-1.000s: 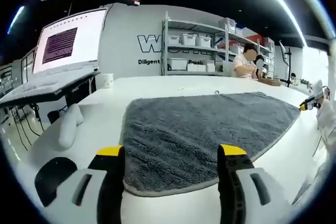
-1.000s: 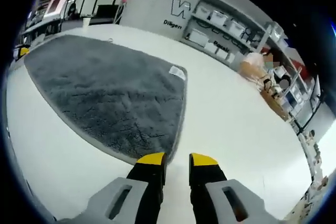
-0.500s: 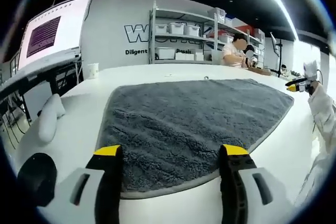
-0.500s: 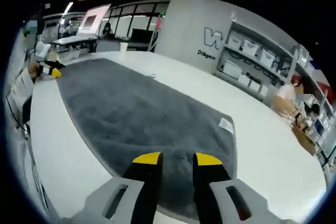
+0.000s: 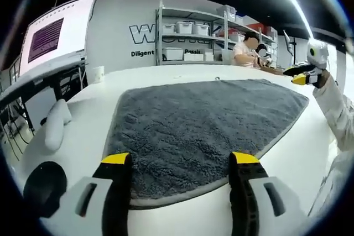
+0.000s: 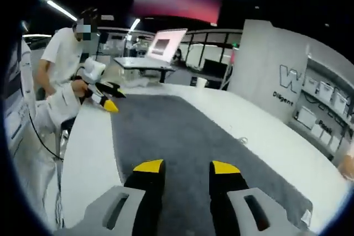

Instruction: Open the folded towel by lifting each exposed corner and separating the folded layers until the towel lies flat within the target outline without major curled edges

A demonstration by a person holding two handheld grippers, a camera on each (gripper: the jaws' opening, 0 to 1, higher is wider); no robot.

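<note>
A grey fluffy towel (image 5: pixel 199 122) lies spread on the white table (image 5: pixel 94 106), its near edge just past my left gripper (image 5: pixel 181 161). The left gripper is open and holds nothing. In the left gripper view the right gripper (image 5: pixel 298 74) hovers in the air above the towel's far right corner, held by a white-sleeved arm. In the right gripper view the towel (image 6: pixel 182 131) stretches away under my right gripper (image 6: pixel 187 167), which is open and empty. The left gripper (image 6: pixel 105 99) sits low at the towel's far left edge, in a person's hand.
Shelves with white bins (image 5: pixel 191 40) line the back wall, with a seated person (image 5: pixel 246 53) beside them. A screen (image 5: pixel 52 34), a white cup (image 5: pixel 98 74), a white roll (image 5: pixel 55 127) and a black round object (image 5: pixel 41 183) are on the left. A small label (image 6: pixel 306 218) marks one towel corner.
The right gripper has risen off the table by the towel's corner and swung round toward the person, its jaws a little wider apart. The left gripper has hardly moved.
</note>
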